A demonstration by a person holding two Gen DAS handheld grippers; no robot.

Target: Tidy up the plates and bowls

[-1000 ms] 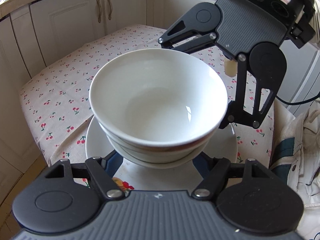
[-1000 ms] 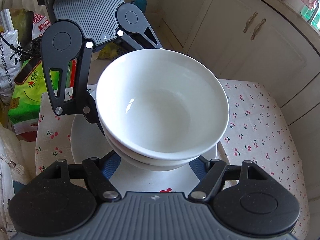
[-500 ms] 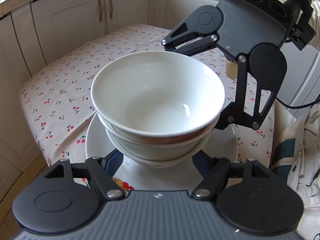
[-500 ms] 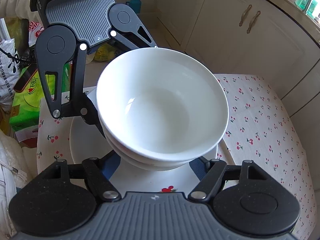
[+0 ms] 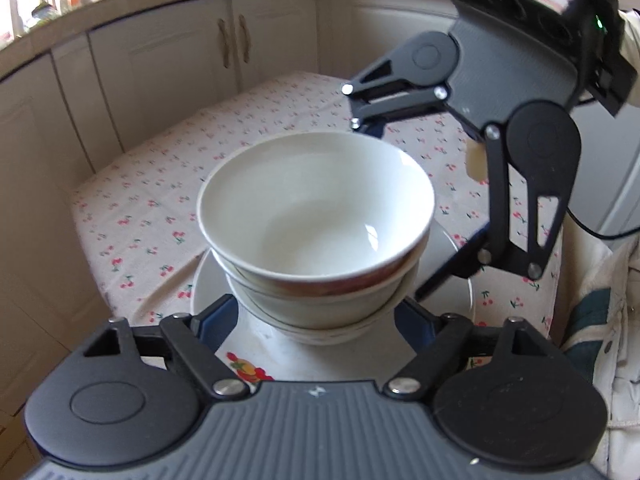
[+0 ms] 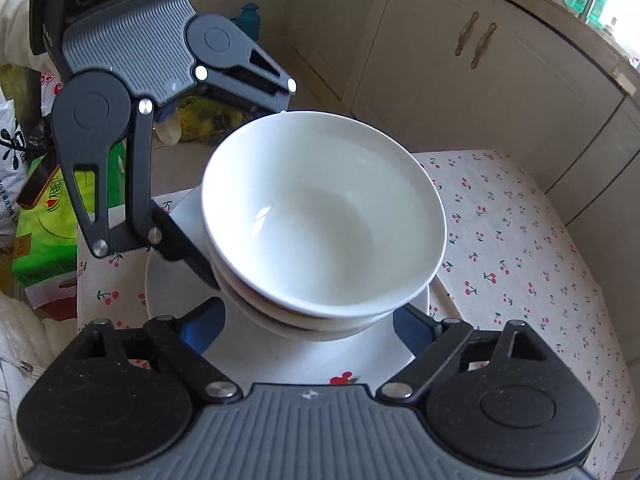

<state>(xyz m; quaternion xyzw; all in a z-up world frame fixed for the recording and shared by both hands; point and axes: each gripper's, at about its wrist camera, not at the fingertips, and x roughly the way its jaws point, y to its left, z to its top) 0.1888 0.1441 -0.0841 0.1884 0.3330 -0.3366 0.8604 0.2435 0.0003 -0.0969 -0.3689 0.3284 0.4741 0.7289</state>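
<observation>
A stack of white bowls [image 5: 316, 216] stands on a white plate [image 5: 452, 280] with a fruit print, on a cherry-pattern tablecloth [image 5: 168, 184]. The stack also shows in the right wrist view [image 6: 324, 220], on the same plate [image 6: 176, 280]. My left gripper [image 5: 316, 312] is open, its blue-padded fingers [image 5: 216, 320] on either side of the stack's base. My right gripper [image 6: 312, 320] is open on the opposite side, fingers [image 6: 208, 320] flanking the base. Each gripper faces the other across the bowls; whether the pads touch the bowls is hidden.
Cream kitchen cabinets [image 5: 232, 56] stand beyond the small table. A green box [image 6: 44, 224] and bags lie on the floor at the table's edge. White cloth [image 5: 600, 320] lies at the right. The table's edges are close around the plate.
Both grippers have backed away and risen a little, so the bowl stack looks smaller and lower. The bowls have settled on the plate. The fingers remain spread.
</observation>
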